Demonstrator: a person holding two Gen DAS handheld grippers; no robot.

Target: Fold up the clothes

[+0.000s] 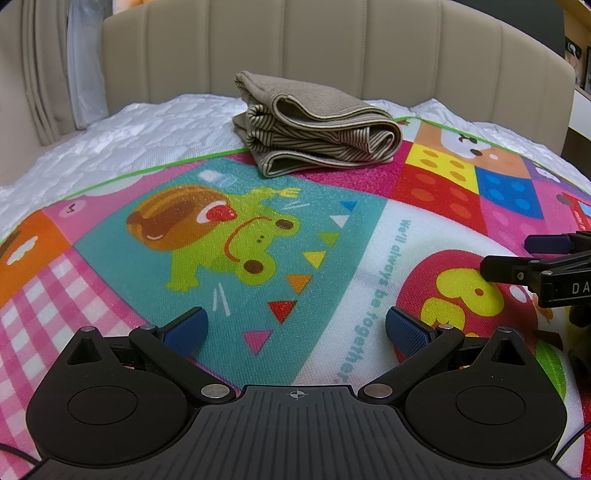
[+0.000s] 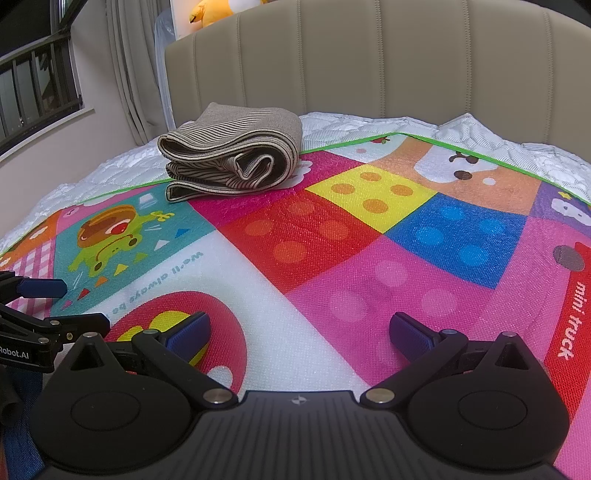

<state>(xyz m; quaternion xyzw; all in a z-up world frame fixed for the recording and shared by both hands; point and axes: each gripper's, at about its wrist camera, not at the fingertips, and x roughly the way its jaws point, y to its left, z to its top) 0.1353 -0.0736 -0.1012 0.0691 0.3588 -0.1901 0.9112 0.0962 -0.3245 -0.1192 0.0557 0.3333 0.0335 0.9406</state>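
Note:
A beige striped garment [image 1: 314, 125] lies folded in a thick bundle at the far edge of the colourful play mat [image 1: 295, 240], partly on the white bedding. The right wrist view shows the same garment [image 2: 232, 155] at the upper left. My left gripper [image 1: 295, 330] hovers low over the mat, open, nothing between its blue pads. My right gripper [image 2: 299, 334] is open too and holds nothing. Each gripper shows at the other view's edge: the right gripper [image 1: 517, 254] and the left gripper [image 2: 70, 306].
A padded beige headboard [image 1: 295, 48] stands behind the bed. White quilted bedding [image 1: 129, 140] lies beyond the mat's green edge. Curtains [image 2: 129, 74] and a window [image 2: 33, 81] are at the left. A yellow plush toy [image 2: 210, 13] sits above the headboard.

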